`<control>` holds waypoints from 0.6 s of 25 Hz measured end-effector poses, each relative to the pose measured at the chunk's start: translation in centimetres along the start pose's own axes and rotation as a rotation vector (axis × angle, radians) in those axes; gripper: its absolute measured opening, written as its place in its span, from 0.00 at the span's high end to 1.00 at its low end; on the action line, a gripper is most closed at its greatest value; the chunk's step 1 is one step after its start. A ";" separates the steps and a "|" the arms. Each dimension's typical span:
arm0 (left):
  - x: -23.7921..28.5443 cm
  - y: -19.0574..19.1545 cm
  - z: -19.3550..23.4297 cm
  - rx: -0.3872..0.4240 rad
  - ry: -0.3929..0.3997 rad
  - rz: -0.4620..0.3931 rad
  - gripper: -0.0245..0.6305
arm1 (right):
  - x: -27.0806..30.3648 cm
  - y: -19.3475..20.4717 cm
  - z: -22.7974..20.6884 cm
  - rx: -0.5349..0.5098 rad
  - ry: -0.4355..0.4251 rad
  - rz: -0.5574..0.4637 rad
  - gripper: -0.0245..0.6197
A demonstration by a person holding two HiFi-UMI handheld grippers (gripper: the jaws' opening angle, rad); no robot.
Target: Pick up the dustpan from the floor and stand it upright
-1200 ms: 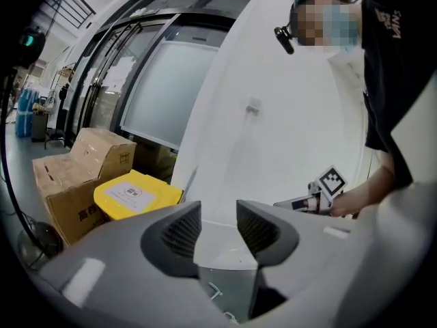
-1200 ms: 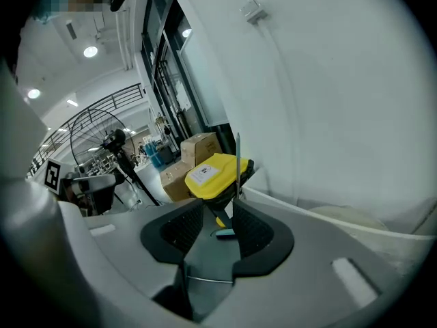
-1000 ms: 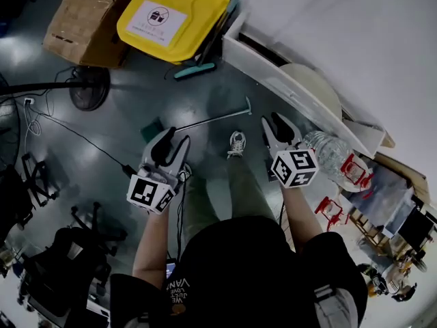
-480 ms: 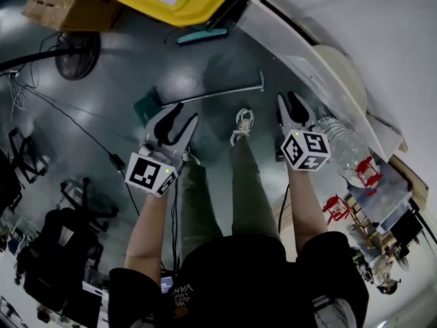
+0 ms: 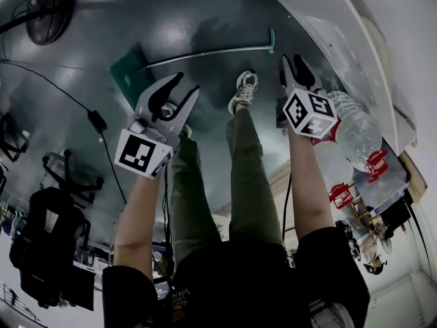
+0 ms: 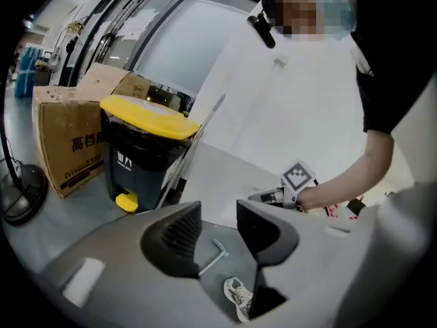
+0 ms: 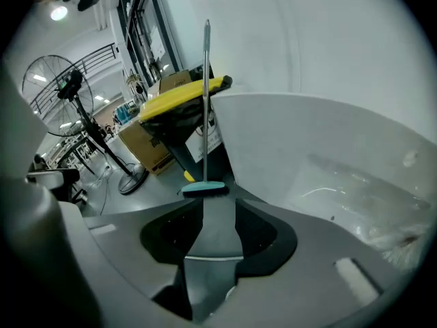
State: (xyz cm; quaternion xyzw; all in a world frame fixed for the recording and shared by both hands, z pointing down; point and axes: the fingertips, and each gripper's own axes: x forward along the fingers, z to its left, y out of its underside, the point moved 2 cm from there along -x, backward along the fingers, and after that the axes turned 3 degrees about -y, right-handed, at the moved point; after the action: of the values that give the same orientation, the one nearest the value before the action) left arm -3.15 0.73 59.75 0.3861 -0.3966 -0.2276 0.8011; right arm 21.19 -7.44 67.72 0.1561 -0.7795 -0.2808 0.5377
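Observation:
The dustpan lies flat on the grey floor: a dark green pan (image 5: 131,76) with a long metal handle (image 5: 212,52) that runs right to a teal grip. My left gripper (image 5: 186,87) hovers open just near of the pan, empty. In the left gripper view the handle's end (image 6: 216,250) shows on the floor between the open jaws of the left gripper (image 6: 218,219). My right gripper (image 5: 293,61) is open and empty, near of the handle's grip end. The right gripper (image 7: 218,214) points at an upright broom (image 7: 205,108).
The person's shoe (image 5: 243,91) stands between the grippers. A white low wall (image 5: 328,33) runs along the right, a big water bottle (image 5: 355,132) beside it. A yellow-lidded bin (image 6: 147,125), a cardboard box (image 6: 65,139) and a fan base (image 5: 48,2) stand beyond the dustpan. A cable (image 5: 95,118) crosses the floor at left.
The head view has tipped down and the floor has slid up the picture. Both grippers have come closer to the dustpan. Both stay open.

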 end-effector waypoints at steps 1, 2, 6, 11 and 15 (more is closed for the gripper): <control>0.3 0.9 0.1 -0.017 -0.002 0.012 0.70 | 0.8 1.0 -0.5 -0.004 0.007 0.016 0.76; 0.6 1.8 0.4 -0.022 -0.005 0.015 0.70 | 1.5 2.0 -1.1 -0.008 0.013 0.032 0.76; 2.0 5.3 2.1 -0.010 -0.023 -0.001 0.70 | 4.3 5.7 -3.1 -0.041 0.026 0.100 0.76; 4.0 8.8 3.8 -0.029 -0.046 0.009 0.70 | 7.6 9.5 -6.3 -0.048 0.050 0.156 0.76; 6.0 11.5 4.2 -0.027 -0.032 0.032 0.70 | 9.7 12.2 -9.2 0.022 0.090 0.181 0.76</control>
State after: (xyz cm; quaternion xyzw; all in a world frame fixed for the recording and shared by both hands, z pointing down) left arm -2.38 1.77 73.27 0.3652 -0.4123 -0.2262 0.8034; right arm 26.83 -5.56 84.87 0.1034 -0.7685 -0.2151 0.5936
